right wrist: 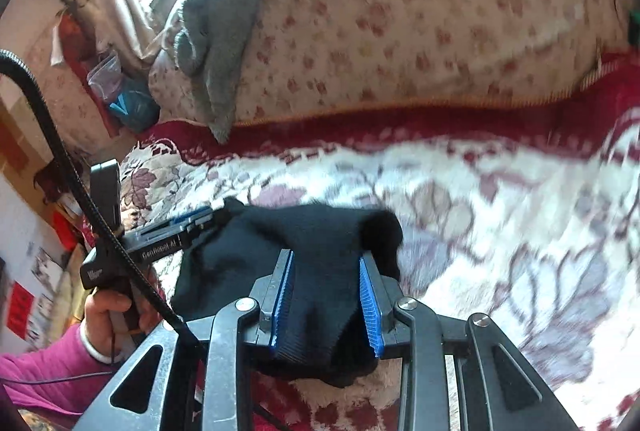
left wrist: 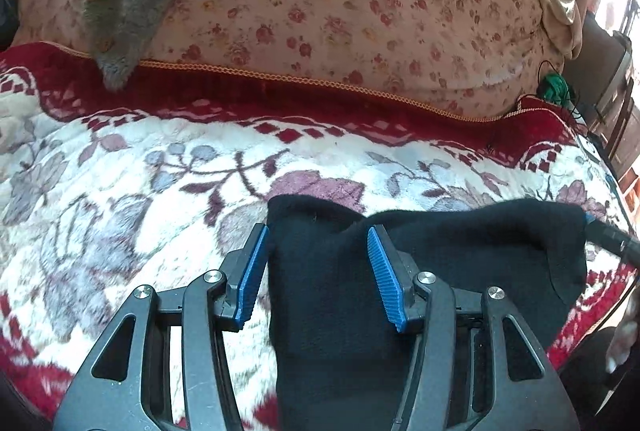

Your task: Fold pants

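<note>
Black pants (left wrist: 440,271) bunched on the floral blanket (left wrist: 120,191), near edge, w/ quilt (left wrist: 360,11) far behind. Right gripper (right wrist: 326,295) narrow, clamped on a thick fold. Left gripper (left wrist: 318,271) wide, pads not pressing; cloth lies btwn them.

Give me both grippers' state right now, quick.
Left gripper: open, the black pants lying loose between its fingers.
Right gripper: shut on the pants.
</note>
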Demonstrator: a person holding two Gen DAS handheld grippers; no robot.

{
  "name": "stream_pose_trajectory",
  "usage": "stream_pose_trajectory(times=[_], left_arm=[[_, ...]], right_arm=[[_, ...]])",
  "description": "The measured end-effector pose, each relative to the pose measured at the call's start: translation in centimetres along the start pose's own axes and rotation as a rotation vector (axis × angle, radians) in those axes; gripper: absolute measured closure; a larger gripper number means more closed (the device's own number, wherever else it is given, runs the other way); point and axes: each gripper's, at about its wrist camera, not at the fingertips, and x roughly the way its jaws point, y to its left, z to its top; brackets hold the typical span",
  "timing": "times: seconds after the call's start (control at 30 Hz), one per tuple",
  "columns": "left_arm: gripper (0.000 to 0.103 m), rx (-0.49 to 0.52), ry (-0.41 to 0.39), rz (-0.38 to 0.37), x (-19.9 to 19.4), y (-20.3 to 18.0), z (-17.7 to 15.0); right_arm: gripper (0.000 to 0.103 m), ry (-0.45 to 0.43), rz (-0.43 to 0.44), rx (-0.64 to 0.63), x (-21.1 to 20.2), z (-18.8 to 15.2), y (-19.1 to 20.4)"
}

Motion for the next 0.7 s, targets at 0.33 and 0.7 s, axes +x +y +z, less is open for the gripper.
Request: stream_pose_trajectory(times=[0.33, 0.7], left_arm=[[0.051, -0.040, -0.026, -0.020, -3.2, 0.1, -1.3], [0.051, -0.021, -0.008, -0.032, -2.4, -2.2, -2.1]], right_arm=[[0.074, -0.051, 0.003, -0.026, 0.2, 1.5, 2.7], [0.071, -0.005, 0.066, -0.053, 1.1, 1.7, 4.0]])
